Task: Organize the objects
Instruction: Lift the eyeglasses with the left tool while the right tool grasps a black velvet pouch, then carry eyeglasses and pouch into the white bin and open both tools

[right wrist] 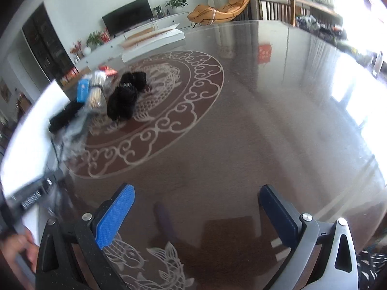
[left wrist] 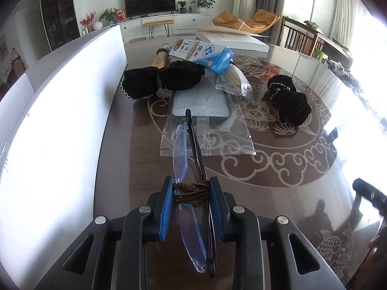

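Note:
My left gripper (left wrist: 192, 188) is shut on a pair of folded glasses (left wrist: 181, 152) with clear lenses and black arms, wrapped in brown cord (left wrist: 193, 189), held above the table. Ahead lie a grey pad in clear plastic wrap (left wrist: 200, 106), a black velvet bag (left wrist: 164, 79), a blue-white box (left wrist: 210, 55), a packet of sticks (left wrist: 235, 79) and a second black velvet bag (left wrist: 289, 99). My right gripper (right wrist: 197, 207) is open and empty over the bare table; the second black bag (right wrist: 127, 95) lies far ahead on its left.
A white box wall (left wrist: 60, 111) runs along the left. A flat white carton (left wrist: 232, 39) lies at the table's far edge. The glass-topped table (right wrist: 266, 120) has a round dragon pattern. The right gripper's edge shows in the left wrist view (left wrist: 368, 193).

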Demonstrator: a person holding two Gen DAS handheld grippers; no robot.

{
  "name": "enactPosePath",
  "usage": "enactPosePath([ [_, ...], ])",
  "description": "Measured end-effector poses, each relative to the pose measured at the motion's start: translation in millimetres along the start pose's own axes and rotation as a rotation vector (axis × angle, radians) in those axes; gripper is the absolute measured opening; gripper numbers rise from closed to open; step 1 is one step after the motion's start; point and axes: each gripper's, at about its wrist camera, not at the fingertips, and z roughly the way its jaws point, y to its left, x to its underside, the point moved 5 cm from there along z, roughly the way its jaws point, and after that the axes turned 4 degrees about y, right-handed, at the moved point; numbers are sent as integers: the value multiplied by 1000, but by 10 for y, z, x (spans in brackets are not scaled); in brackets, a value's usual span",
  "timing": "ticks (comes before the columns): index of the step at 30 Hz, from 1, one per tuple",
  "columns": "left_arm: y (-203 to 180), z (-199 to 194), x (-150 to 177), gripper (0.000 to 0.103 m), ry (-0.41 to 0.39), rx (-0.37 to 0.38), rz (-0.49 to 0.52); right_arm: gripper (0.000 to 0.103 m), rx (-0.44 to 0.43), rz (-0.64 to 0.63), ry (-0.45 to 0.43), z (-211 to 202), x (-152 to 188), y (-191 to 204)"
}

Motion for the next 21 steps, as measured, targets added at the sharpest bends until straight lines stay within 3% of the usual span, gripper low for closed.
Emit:
enactPosePath([
  [4, -37, -62, 128, 29, -20, 5, 37, 83, -80, -16, 90, 266, -624, 137],
  [9, -82, -136, 244, 29, -25, 26, 45, 74, -115, -164, 155, 698, -1139, 880],
  [11, -82, -150, 268, 29, -27, 38, 42, 69, -77, -236, 157, 868, -1176, 1135],
  [12, -86, -161, 282, 29, -26, 49, 38, 58, -58, -261, 161, 944, -1169, 1206],
  [13, -92, -173, 290, 29, -24, 61, 34, 39, -46, -273, 174, 1013, -1146, 1234],
  [16, -144, -246, 355, 29, -27, 106, 29, 35, -42, -272, 153, 937, -1065, 1139],
  [21, -312, -432, 424, 29, -34, 220, 12, 35, -114, -230, 131, 463, -723, 724],
])
